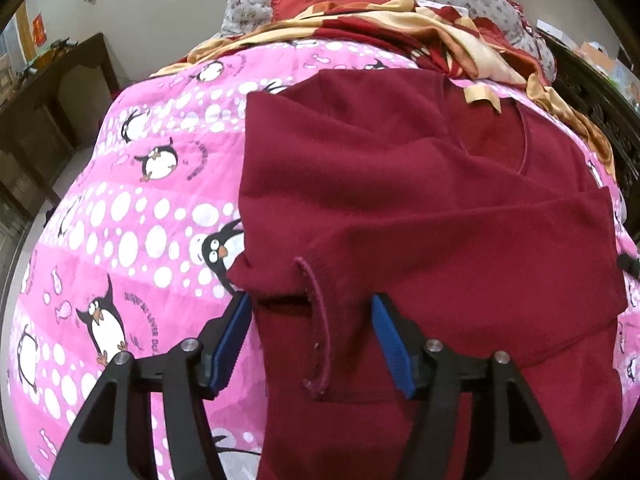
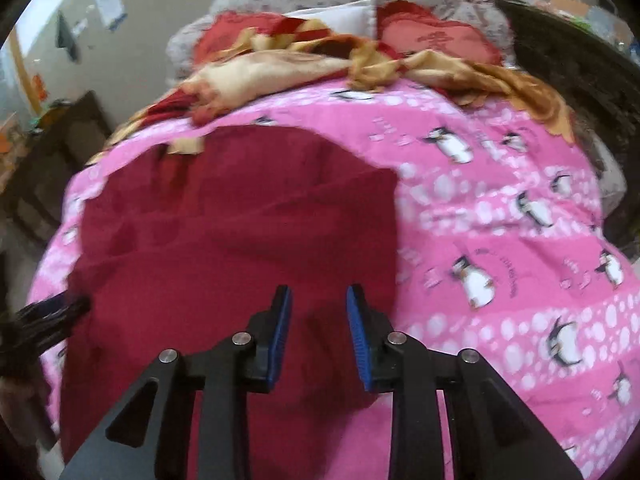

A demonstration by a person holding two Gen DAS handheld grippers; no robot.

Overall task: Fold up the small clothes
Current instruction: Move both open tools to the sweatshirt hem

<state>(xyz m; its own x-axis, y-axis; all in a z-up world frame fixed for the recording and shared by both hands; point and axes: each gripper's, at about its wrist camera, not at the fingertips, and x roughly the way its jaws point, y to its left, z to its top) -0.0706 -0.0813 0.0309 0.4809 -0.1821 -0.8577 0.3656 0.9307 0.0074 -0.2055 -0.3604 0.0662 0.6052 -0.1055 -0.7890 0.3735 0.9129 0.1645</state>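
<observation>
A dark red sweater (image 1: 420, 208) lies flat on the bed, with one sleeve folded across its body. The ribbed cuff (image 1: 316, 320) of that sleeve curls up between the blue pads of my left gripper (image 1: 310, 298). The jaws stand wide and do not press the cloth. In the right wrist view the sweater (image 2: 240, 240) is blurred and fills the left half. My right gripper (image 2: 318, 290) hovers over its near right part, open, with only the fabric below showing in the gap.
A pink penguin-print quilt (image 1: 140, 220) (image 2: 500, 220) covers the bed. A crumpled red and gold blanket (image 1: 400, 32) and pillows lie at the far end. A dark wooden headboard (image 1: 592, 92) runs along the right, and a dark cabinet (image 1: 52, 92) stands off the left.
</observation>
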